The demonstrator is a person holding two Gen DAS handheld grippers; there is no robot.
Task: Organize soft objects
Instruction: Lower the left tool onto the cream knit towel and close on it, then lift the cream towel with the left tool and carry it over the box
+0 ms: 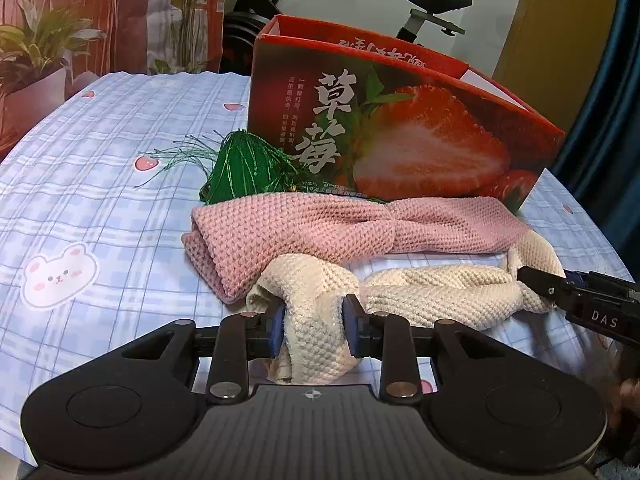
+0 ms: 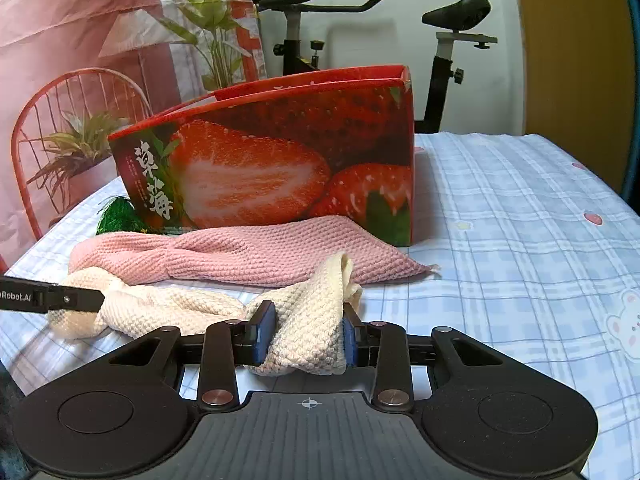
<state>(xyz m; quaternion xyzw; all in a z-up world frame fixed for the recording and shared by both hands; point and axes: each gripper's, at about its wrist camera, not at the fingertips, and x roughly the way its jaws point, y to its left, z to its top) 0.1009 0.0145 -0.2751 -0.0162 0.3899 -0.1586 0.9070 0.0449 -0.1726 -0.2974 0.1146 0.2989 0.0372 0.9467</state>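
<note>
Cream cloth [image 1: 424, 288], a waffle-knit strip, lies rumpled and twisted along the near part of the worktop [image 1: 120, 208], which is covered in a blue checked sheet printed with bears and strawberries. Left gripper [image 1: 314, 326]: its blue-padded fingers [image 1: 278, 330] are clamped on the cloth's bunched left end, the fabric bulging up between the pads and hanging below them. Right gripper [image 2: 308, 332]: its fingers [image 2: 266, 334] are clamped likewise on the opposite end, where a fold stands upright between the pads. Between the two grips the cloth sags onto the sheet in a loose rope.

Pink cloth [image 1: 320, 228], the same knit, lies just behind the cream one and touches it near both ends; it is pinched at its middle like a bow and stretches along the foot of the box [image 1: 400, 128]. The box, red with strawberry print and open at the top, stands upright towards the far edge. A green tassel [image 1: 244, 164] rests against the box's left corner, its threads fanning over the sheet.

Open room: bare sheet spreads wide to the left of the cloths as far as the left edge, and likewise right of the box to the right edge. Beyond the far edge stand an exercise bike [image 2: 452, 40], a red chair [image 2: 60, 120] and potted plants [image 1: 36, 44].
</note>
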